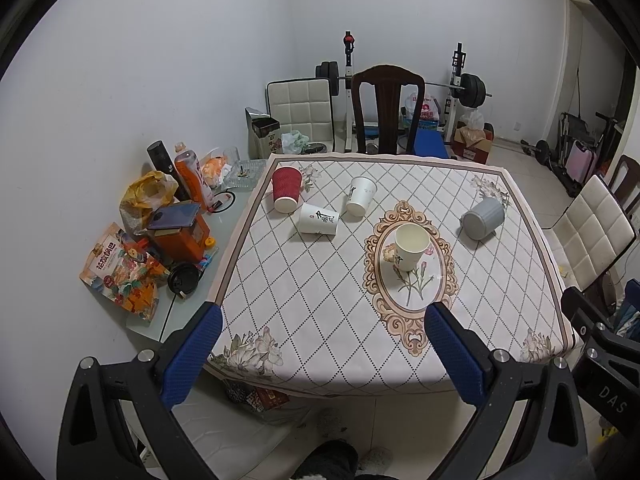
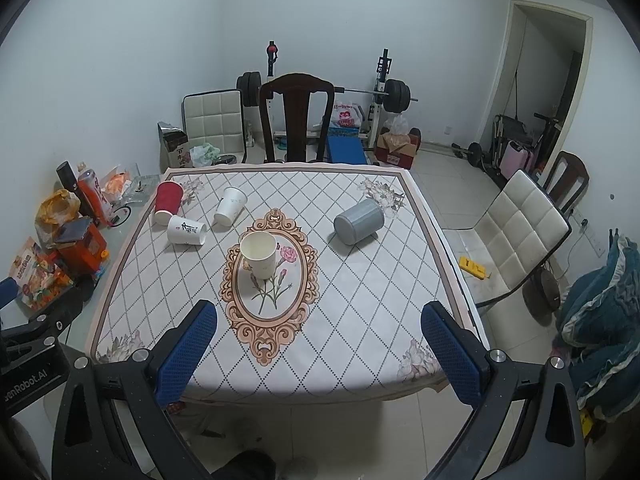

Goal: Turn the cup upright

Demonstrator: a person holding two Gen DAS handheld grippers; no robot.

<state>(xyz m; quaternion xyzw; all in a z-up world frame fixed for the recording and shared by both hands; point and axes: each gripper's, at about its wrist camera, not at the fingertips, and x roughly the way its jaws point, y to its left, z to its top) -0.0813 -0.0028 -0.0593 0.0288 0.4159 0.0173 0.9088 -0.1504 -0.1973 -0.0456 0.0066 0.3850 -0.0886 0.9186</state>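
Observation:
A white paper cup (image 1: pixel 410 246) (image 2: pixel 259 254) stands upright on the oval motif of the tablecloth. A grey cup (image 1: pixel 482 218) (image 2: pixel 359 221) lies on its side at the right. A red cup (image 1: pixel 285 189) (image 2: pixel 168 198) and two white paper cups (image 1: pixel 319 219) (image 1: pixel 361 195) (image 2: pixel 186 230) (image 2: pixel 229 206) lie tipped at the far left. My left gripper (image 1: pixel 324 354) is open and empty, held before the table's near edge. My right gripper (image 2: pixel 320 354) is open and empty, also near that edge.
The table (image 1: pixel 304 320) (image 2: pixel 340 340) has a diamond-pattern cloth. Bottles, snack bags and an orange box (image 1: pixel 182 236) crowd the glass strip on the left. A dark wooden chair (image 1: pixel 386 108) stands behind the table, a white padded chair (image 2: pixel 516 232) at its right. A barbell rack stands by the wall.

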